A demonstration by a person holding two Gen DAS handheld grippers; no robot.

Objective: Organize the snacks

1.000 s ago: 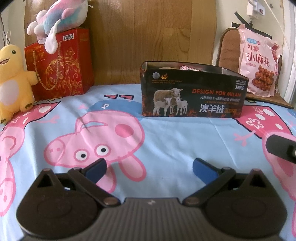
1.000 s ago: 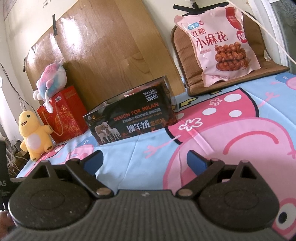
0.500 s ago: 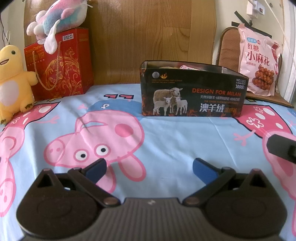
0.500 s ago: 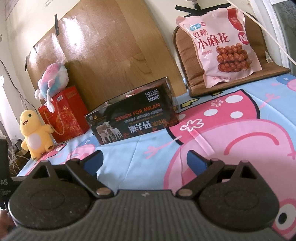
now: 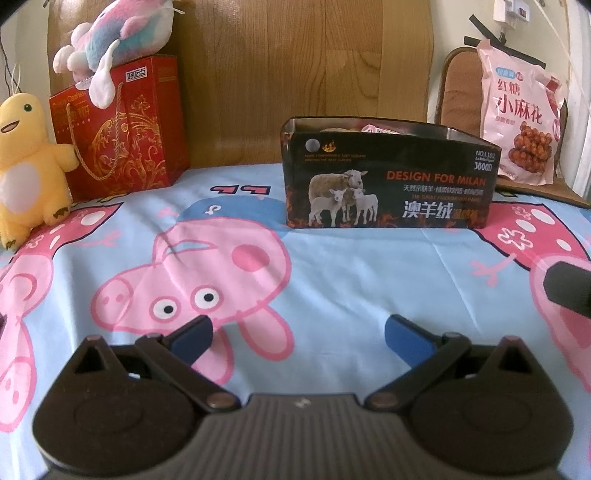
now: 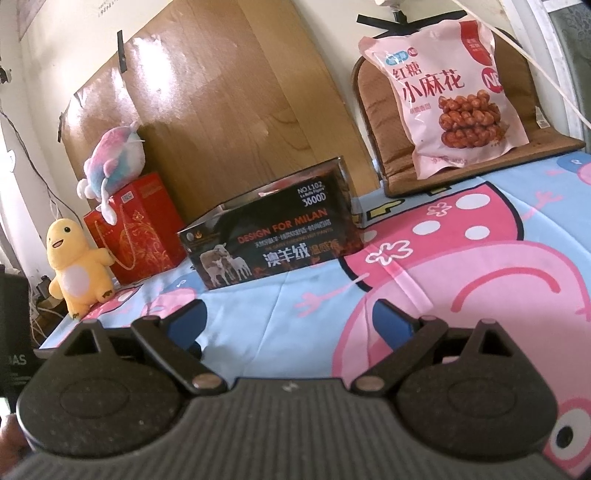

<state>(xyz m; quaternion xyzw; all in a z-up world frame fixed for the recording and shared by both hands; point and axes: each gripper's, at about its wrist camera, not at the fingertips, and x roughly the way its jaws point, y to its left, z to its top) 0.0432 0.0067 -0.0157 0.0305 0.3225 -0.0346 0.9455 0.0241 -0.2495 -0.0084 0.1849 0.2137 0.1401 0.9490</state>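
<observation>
A black open-top box (image 5: 388,184) printed with sheep stands on the Peppa Pig cloth; it also shows in the right wrist view (image 6: 273,247). A pink packet edge (image 5: 373,129) pokes above its rim. A pink bag of twisted snacks (image 5: 521,122) leans on a brown chair cushion at the back right, seen larger in the right wrist view (image 6: 447,92). My left gripper (image 5: 297,332) is open and empty, low over the cloth, well short of the box. My right gripper (image 6: 288,321) is open and empty, also short of the box.
A red gift box (image 5: 122,129) with a pink-blue plush (image 5: 118,33) on top stands at the back left, beside a yellow plush (image 5: 26,162). A wooden board (image 5: 295,74) stands behind. The other gripper's black body (image 5: 569,291) shows at the right edge.
The right wrist view has drifted slightly toward the snack bag and box. The left gripper has hardly moved. Both grippers stay open.
</observation>
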